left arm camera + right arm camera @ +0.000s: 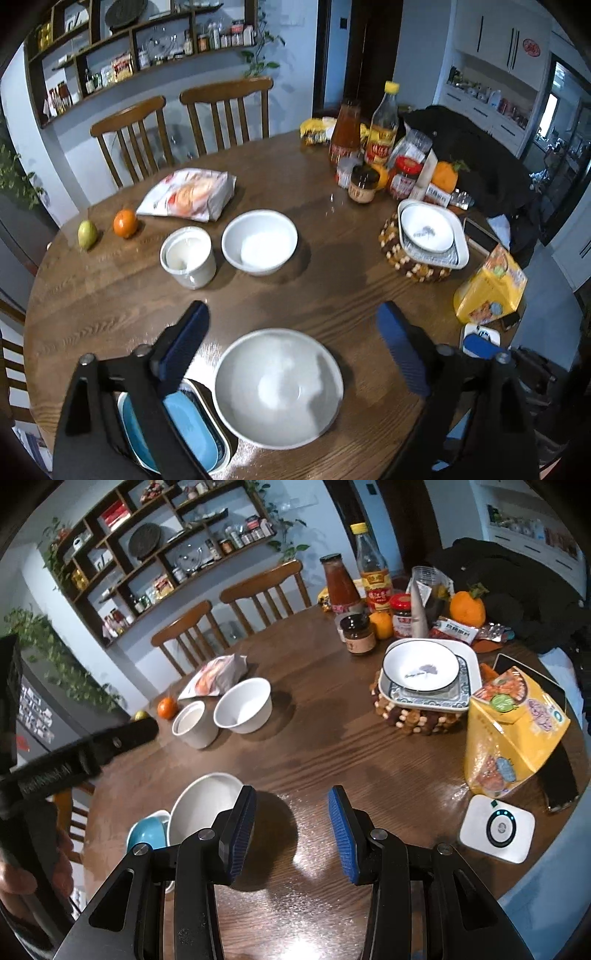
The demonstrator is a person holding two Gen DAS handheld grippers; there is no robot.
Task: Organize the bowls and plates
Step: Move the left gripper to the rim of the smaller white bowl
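Landmark: the large white bowl point(279, 387) at the near edge of the round wooden table point(332, 288); every place below is told from it.
Left gripper point(291, 332): above the large white bowl, jaws spread wide with nothing pressed between the blue pads; the bowl lies below and between the fingers, clear of both.
Right gripper point(291, 825): just right of the large white bowl, jaws partly open over bare wood, gripping nothing; its left finger overlaps the bowl's rim in the right wrist view.
Near left: a blue dish point(192, 424) in a white tray, touching or just beside the bowl; partly hidden by the left gripper's finger.
Near right: a white gadget point(496, 829) and a yellow packet point(513, 734).
Beyond: a white cup point(188, 256) and a smaller white bowl point(259, 242) side by side, both empty.
Beyond right: a woven trivet point(410, 716) bearing a square patterned plate with a round white plate point(421, 666) on top.
Far left: a snack bag point(188, 194), an orange point(125, 223), a pear point(87, 234).
Far right: bottles and jars point(369, 147); a dark coat behind them.
Behind the table: two wooden chairs point(181, 125).
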